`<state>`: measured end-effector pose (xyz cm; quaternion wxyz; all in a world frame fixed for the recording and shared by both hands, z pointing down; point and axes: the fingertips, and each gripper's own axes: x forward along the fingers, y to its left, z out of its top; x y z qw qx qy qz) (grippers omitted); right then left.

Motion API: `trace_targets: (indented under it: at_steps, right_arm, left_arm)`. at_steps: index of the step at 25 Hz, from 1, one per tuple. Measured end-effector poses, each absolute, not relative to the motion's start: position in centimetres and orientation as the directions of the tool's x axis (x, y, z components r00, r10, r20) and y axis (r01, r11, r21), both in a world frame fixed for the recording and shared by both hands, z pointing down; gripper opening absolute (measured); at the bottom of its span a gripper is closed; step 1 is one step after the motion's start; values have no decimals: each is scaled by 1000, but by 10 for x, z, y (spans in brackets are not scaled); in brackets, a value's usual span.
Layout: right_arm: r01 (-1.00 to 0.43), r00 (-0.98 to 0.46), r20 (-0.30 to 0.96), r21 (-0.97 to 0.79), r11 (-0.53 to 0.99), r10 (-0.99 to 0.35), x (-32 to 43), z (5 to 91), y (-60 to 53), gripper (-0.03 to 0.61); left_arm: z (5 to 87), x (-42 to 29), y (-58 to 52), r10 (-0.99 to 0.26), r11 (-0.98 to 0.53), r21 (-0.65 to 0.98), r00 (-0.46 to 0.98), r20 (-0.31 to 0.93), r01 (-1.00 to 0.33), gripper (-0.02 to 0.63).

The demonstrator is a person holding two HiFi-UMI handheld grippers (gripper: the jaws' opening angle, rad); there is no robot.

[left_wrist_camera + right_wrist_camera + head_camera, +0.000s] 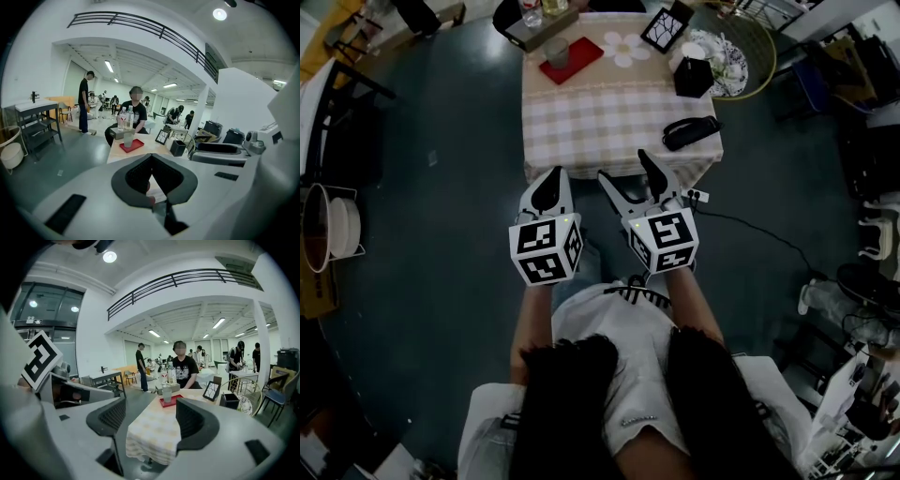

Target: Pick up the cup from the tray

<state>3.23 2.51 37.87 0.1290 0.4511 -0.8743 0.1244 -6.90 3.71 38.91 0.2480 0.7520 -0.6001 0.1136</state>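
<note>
A clear cup (557, 52) stands upright on a red tray (584, 56) at the far left of a checkered-cloth table (609, 122). Both grippers hover in front of the table's near edge, well short of the tray. My left gripper (551, 184) is shut with nothing in it; in the left gripper view its pads meet at the tips (152, 159), and the cup (128, 138) shows beyond. My right gripper (624, 167) is open and empty. The right gripper view has the cup (166, 393) and tray (171, 401) far off between its jaws.
On the table are a black box (694, 77), a black pouch (689, 131), a picture frame (666, 28), and a box with bottles (539, 23). A person sits at the far side (185, 369). A rack with bowls (328, 225) stands left; a cable (750, 225) lies right.
</note>
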Motion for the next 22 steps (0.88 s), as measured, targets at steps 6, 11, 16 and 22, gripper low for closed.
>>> trace_targets:
  at_steps: [6, 11, 16, 22]
  right_arm:
    - [-846, -527, 293, -92, 525, -798, 8, 369, -24, 342]
    - [-851, -519, 297, -97, 516, -802, -8, 371, -52, 353]
    - [-844, -532, 255, -78, 531, -807, -23, 365, -83, 360]
    - [-823, -554, 253, -18, 568, -793, -39, 369, -130, 372]
  left_arm:
    - [381, -95, -14, -847, -194, 233, 283, 451, -953, 6]
    - [379, -114, -37, -846, -201, 230, 287, 449, -952, 6]
    - [382, -134, -61, -851, -179, 224, 265, 454, -958, 6]
    - [395, -148, -97, -854, -133, 212, 220, 471, -968, 6]
